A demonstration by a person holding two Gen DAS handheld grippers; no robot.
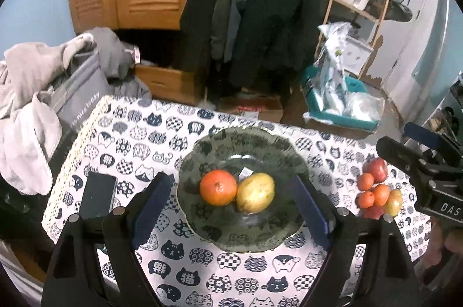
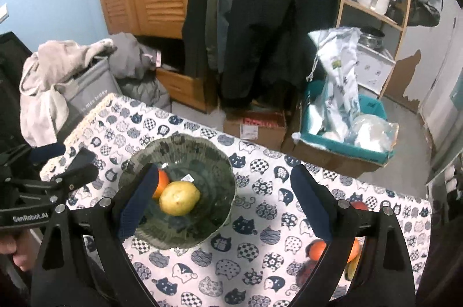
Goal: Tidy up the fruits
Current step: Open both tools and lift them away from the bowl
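Now both tools (image 1: 231, 203) (image 2: 222, 200) gape wide, empty, above the scalloped glass bowl (image 1: 199, 153).

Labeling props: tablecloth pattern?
White tablecloth printed with navy cat-head motifs; clearest in the left wrist view.

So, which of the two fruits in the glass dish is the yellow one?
The pear, lying on the right side of the dish in the left wrist view. The fruit touching it on the left is the orange one.
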